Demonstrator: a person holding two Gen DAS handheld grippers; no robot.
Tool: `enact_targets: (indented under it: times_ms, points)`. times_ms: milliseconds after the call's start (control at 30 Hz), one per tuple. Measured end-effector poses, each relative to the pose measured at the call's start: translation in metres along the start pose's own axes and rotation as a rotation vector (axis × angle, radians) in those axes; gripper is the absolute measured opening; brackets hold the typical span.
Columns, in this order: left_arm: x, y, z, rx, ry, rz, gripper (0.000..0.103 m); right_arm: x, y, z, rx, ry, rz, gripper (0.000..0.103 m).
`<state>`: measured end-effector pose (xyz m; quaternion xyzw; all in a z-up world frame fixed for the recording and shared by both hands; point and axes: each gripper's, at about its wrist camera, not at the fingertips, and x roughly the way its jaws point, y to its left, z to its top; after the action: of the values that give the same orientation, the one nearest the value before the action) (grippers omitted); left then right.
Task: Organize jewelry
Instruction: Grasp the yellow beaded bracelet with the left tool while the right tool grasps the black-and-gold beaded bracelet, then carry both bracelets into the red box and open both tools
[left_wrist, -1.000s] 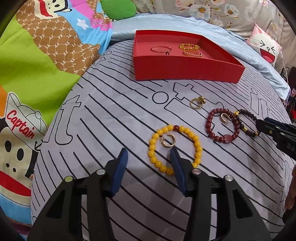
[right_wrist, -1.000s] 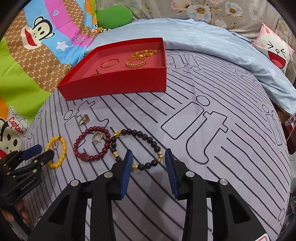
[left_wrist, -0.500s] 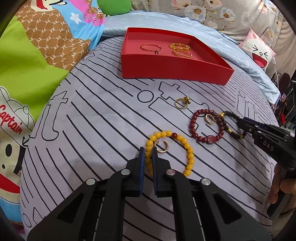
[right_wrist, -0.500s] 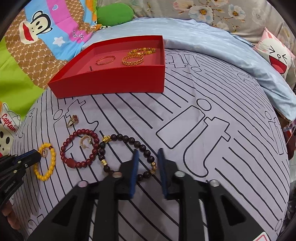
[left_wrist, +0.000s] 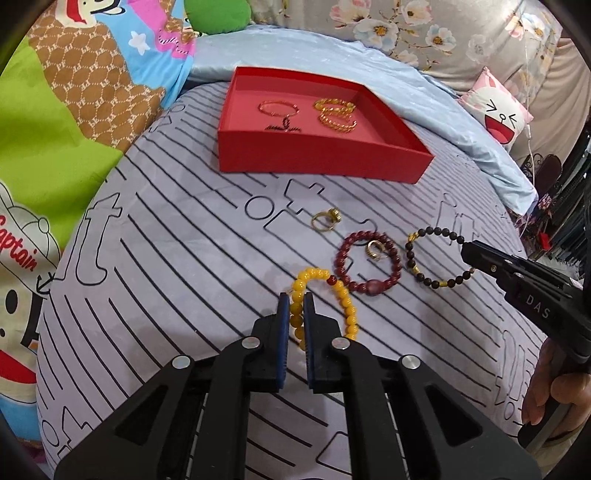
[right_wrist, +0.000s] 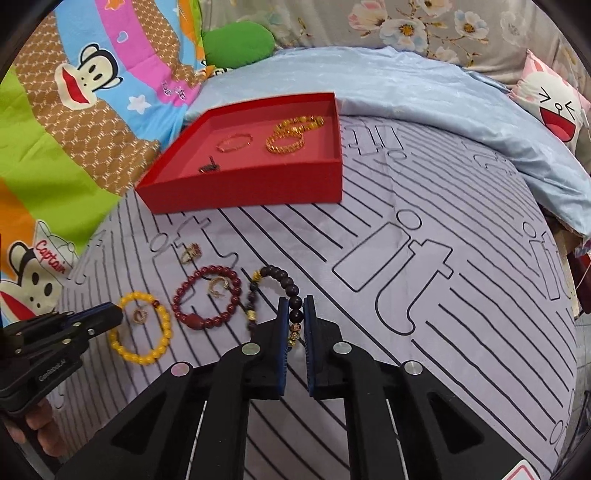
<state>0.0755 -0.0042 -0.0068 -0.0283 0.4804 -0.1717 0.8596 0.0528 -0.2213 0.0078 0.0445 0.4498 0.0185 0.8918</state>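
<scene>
Left wrist view: left gripper (left_wrist: 296, 310) is pinching the yellow bead bracelet (left_wrist: 343, 308) at six o'clock, while the right gripper (right_wrist: 296, 314) is clamping the dark bead bracelet (right_wrist: 275, 282), probably both bound for the red tray (left_wrist: 321, 168) at twelve o'clock.

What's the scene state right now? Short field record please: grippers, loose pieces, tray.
left gripper: shut on yellow bead bracelet
right gripper: shut on dark bead bracelet
still loose on bedspread: red bead bracelet with a gold ring inside its loop; gold ring with stone
red tray: holds three gold bracelets, one small dark piece
</scene>
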Motion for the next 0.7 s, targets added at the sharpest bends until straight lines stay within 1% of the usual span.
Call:
enact_targets:
  times_ms: [233,433,700]
  points:
    - [-0.017,-0.012,0.012,0.025,-0.03,-0.039,0.007,-0.022,0.006,0.016,-0.011,-0.046,0.012,0.007]
    - [-0.029,-0.022,0.028,0.054,-0.055,-0.063,0.007,-0.032,0.008,0.027,-0.019,-0.071,0.021,0.007]
    - [-0.039,-0.036,0.063,0.101,-0.116,-0.092,0.007,-0.035,0.009,0.047,-0.022,-0.102,0.033,0.007]
